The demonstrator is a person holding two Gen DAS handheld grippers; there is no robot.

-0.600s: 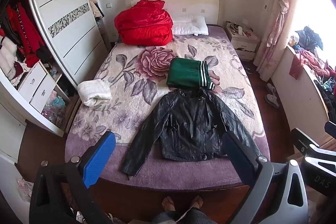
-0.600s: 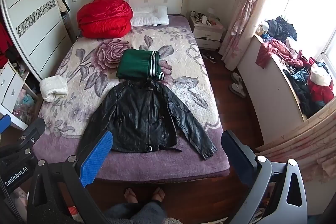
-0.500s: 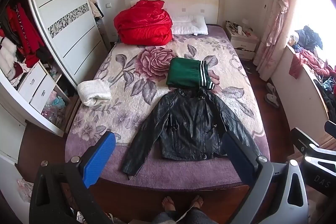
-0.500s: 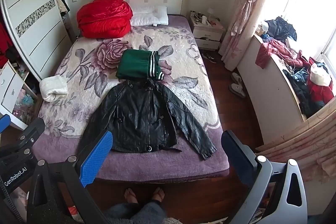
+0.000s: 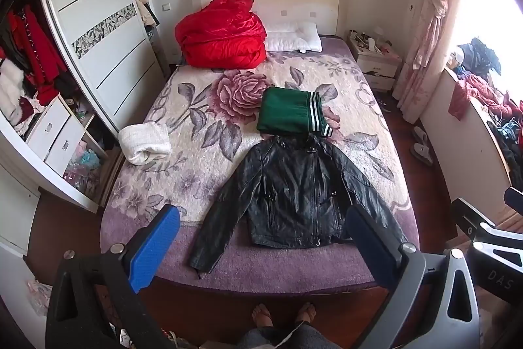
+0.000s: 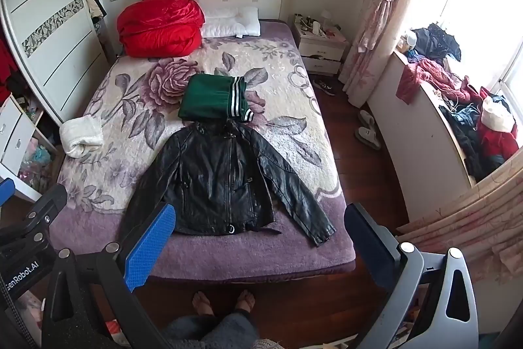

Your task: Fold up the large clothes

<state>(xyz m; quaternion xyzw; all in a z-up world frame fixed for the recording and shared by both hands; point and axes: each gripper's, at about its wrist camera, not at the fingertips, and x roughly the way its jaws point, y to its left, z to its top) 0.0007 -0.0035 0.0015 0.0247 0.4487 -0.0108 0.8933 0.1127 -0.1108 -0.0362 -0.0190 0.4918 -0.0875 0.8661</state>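
Only the left view shows the open wardrobe [image 5: 29, 61] with red clothes. A white towel [image 5: 143, 143] lies at the bed's [image 5: 228, 257] left edge. The black leather jacket [image 5: 294, 195] lies spread flat near the foot, below a folded green garment [image 5: 291, 115]. Left tongs [image 5: 261, 247] and right tongs [image 6: 258, 244] hang released, grasping nothing. The right view reads "GenRobot.AI"; the left reads "DAS".
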